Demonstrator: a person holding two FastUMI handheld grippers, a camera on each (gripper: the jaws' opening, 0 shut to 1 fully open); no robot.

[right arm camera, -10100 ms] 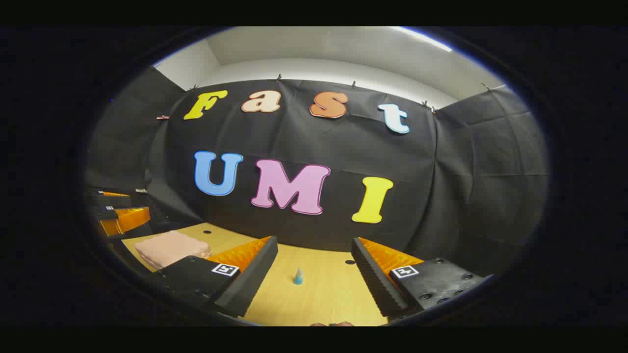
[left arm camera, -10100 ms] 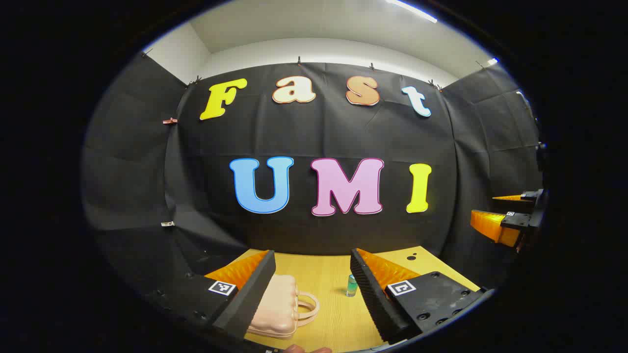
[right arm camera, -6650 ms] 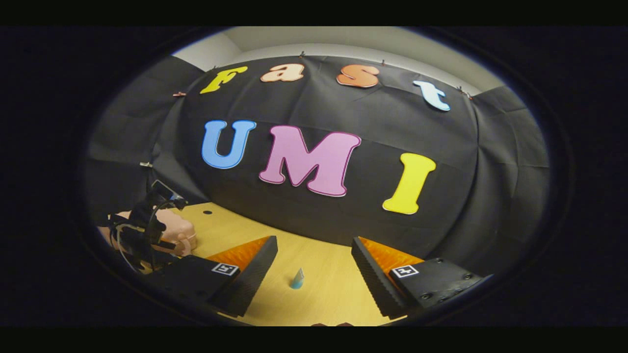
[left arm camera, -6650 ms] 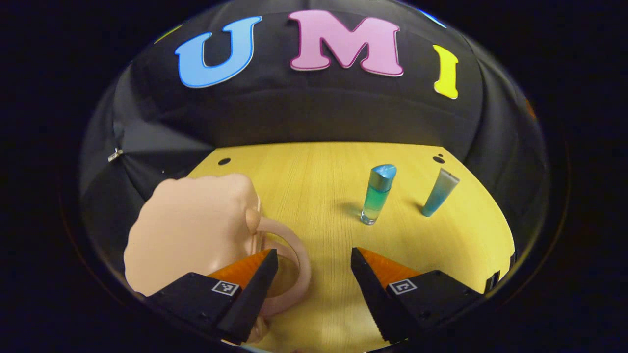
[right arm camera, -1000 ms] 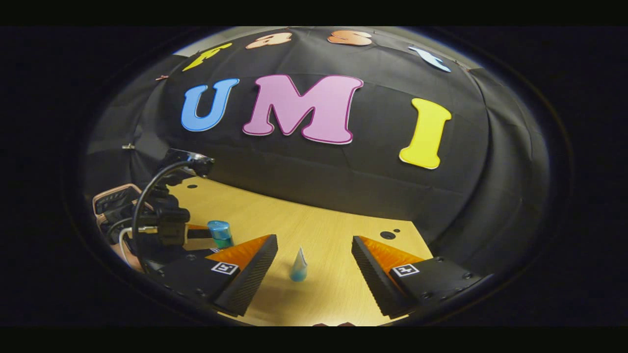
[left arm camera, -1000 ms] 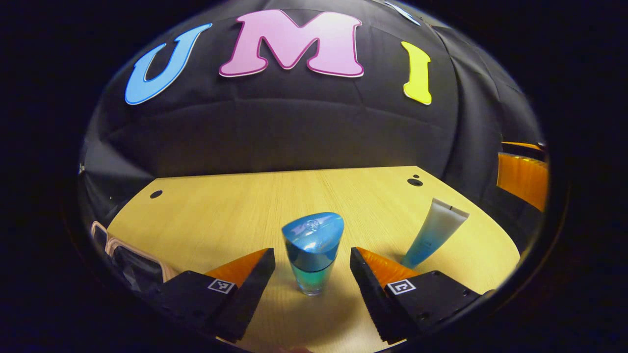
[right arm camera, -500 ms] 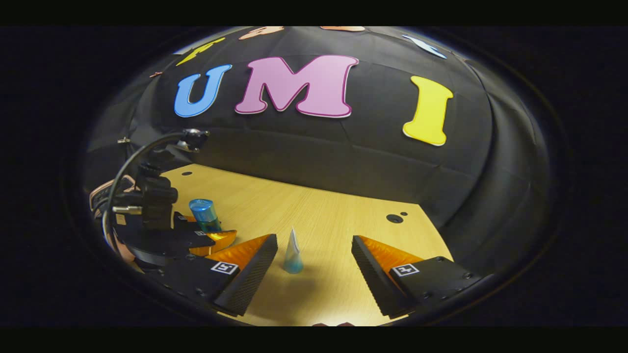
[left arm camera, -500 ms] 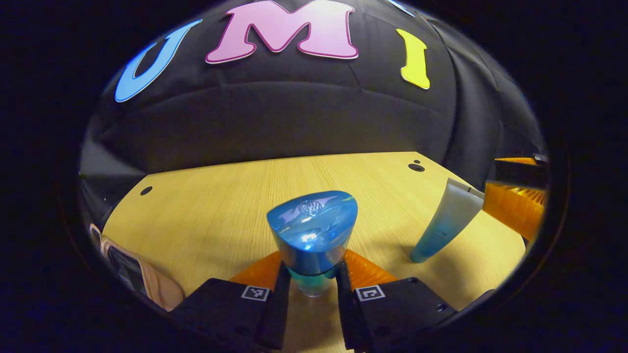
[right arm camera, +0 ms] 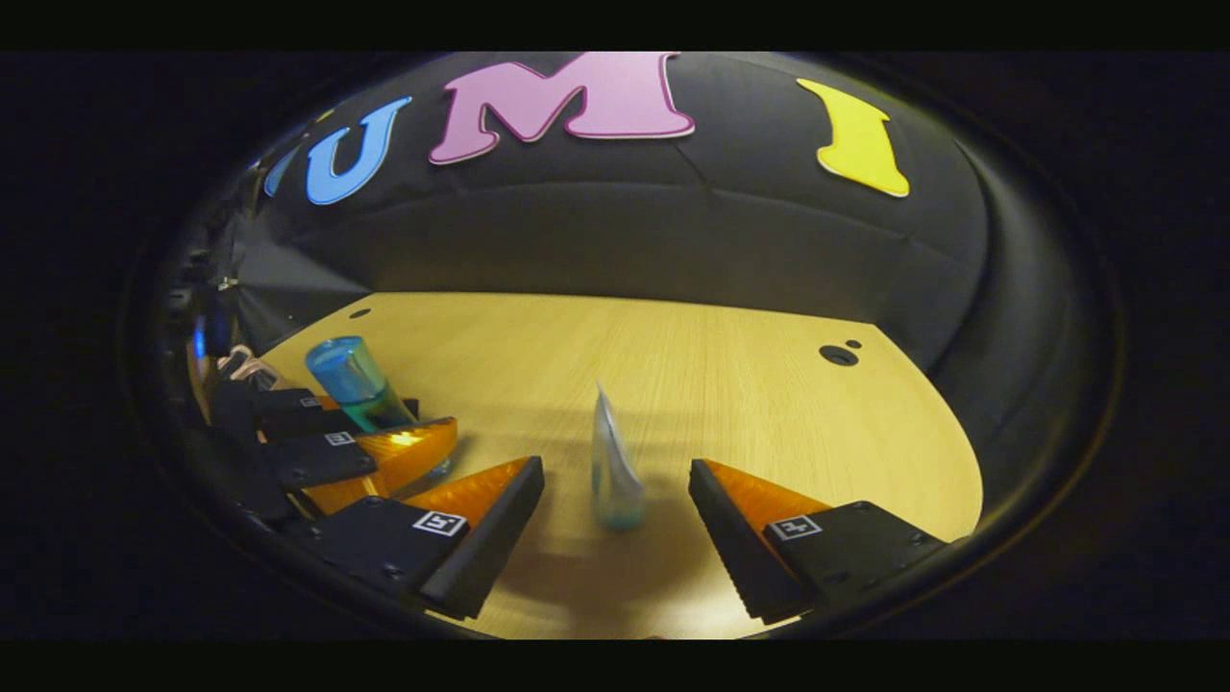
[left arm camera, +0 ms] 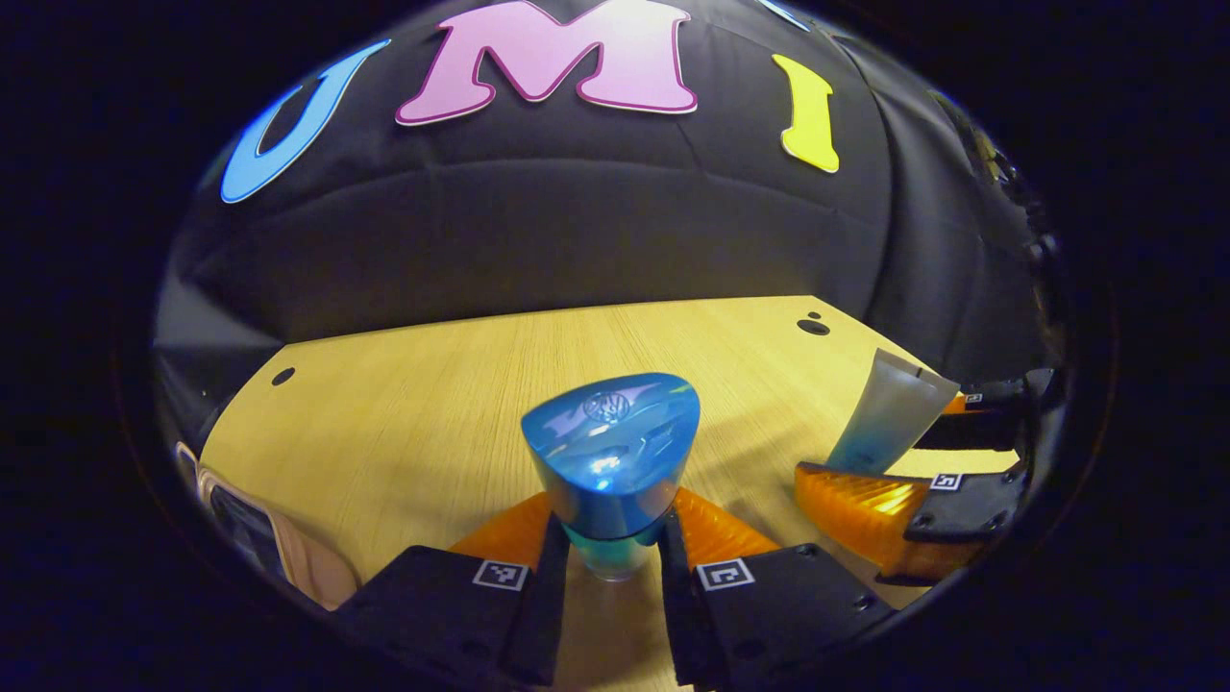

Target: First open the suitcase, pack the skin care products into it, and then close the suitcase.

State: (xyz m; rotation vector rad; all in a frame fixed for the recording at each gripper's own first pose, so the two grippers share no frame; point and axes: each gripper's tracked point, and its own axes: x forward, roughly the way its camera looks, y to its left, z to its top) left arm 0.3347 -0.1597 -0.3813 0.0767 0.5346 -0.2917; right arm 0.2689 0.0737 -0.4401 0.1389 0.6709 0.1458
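Left gripper [left arm camera: 609,562] pinches the slick glass bottle [left arm camera: 609,461] low; right gripper [right arm camera: 615,519], spread, straddles the soft, light tube [right arm camera: 612,476]

No readable text, label or number shows on anything.

We see the tube [right arm camera: 613,476] upright between our right gripper's [right arm camera: 615,519] spread fingers, with the left gripper [right arm camera: 389,432] clamping the bottle [right arm camera: 354,380] far left.
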